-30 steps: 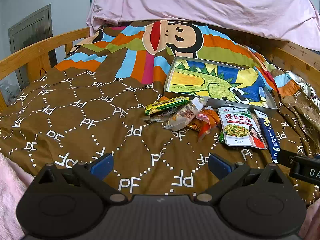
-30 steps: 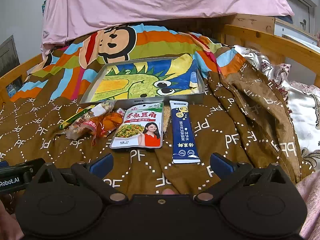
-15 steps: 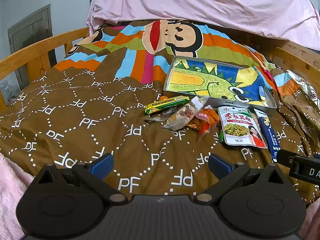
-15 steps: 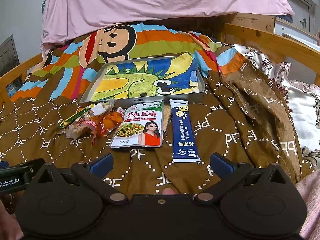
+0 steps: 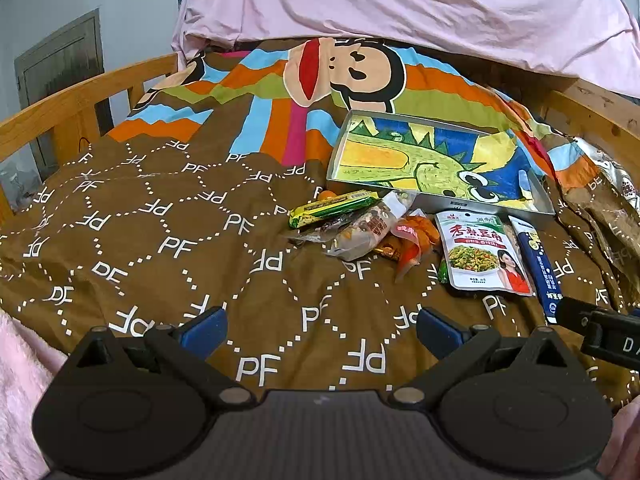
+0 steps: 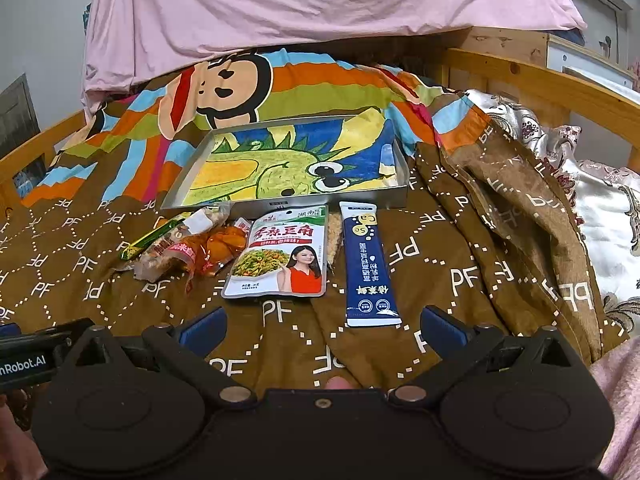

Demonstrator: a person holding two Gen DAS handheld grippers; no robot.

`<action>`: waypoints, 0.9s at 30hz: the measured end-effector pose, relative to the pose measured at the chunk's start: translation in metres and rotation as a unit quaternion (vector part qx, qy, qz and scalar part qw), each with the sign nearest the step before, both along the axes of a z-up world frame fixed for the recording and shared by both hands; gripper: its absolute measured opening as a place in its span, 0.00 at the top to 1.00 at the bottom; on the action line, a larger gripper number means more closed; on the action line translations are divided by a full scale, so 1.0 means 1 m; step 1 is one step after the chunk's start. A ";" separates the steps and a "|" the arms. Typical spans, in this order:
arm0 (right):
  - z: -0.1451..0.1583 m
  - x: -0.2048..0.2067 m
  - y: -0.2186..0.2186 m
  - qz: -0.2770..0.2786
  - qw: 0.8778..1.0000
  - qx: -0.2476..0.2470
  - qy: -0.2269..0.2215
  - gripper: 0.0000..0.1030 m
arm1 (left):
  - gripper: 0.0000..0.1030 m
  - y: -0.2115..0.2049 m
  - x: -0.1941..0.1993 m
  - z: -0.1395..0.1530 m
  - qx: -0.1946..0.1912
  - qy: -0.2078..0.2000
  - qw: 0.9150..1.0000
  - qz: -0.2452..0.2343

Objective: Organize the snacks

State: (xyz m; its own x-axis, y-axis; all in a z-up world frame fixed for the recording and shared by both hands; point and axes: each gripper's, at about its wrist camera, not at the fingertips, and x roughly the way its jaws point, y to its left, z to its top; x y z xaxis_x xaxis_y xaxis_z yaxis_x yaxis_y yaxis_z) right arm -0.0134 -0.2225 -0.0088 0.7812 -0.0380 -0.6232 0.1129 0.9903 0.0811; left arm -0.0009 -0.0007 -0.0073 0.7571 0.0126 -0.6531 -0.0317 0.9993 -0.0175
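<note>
On the quilt (image 6: 460,280), snacks (image 6: 280,256) lie unmoved.

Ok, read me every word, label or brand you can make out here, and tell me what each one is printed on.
"PF": repeated in white across the brown blanket.
"香辣豆角": red characters on the white snack pouch; its smaller print is too small to read.
"nRobot.AI": cut-off label on the left claw, seen from the right wrist.
"Ca": on the dark blue stick pack; its other print is too small to read.
Remaining wrappers: unreadable.
</note>
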 end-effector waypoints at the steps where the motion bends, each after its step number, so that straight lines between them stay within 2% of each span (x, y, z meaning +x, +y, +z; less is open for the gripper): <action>1: 0.001 0.000 0.000 0.000 1.000 0.001 -0.001 0.01 | 0.00 0.000 0.000 0.000 0.000 0.000 1.000 0.000; 11: 0.017 -0.004 0.004 0.016 1.000 0.004 -0.018 0.01 | 0.00 0.001 0.001 0.019 -0.005 -0.005 1.000 -0.015; 13: 0.020 -0.001 0.003 0.025 0.999 -0.003 -0.023 0.01 | 0.00 0.005 0.003 0.025 -0.004 -0.010 1.000 -0.019; 18: 0.031 0.016 0.000 0.057 0.997 -0.033 -0.035 0.01 | 0.00 0.016 0.024 0.038 -0.017 0.011 0.999 -0.039; 22: 0.036 0.034 0.002 0.079 0.993 -0.078 -0.043 0.01 | 0.00 0.019 0.049 0.042 0.006 0.026 0.997 -0.066; 27: 0.030 0.057 0.002 0.092 0.990 -0.095 -0.046 0.01 | 0.00 0.012 0.078 0.038 0.037 0.037 0.993 -0.105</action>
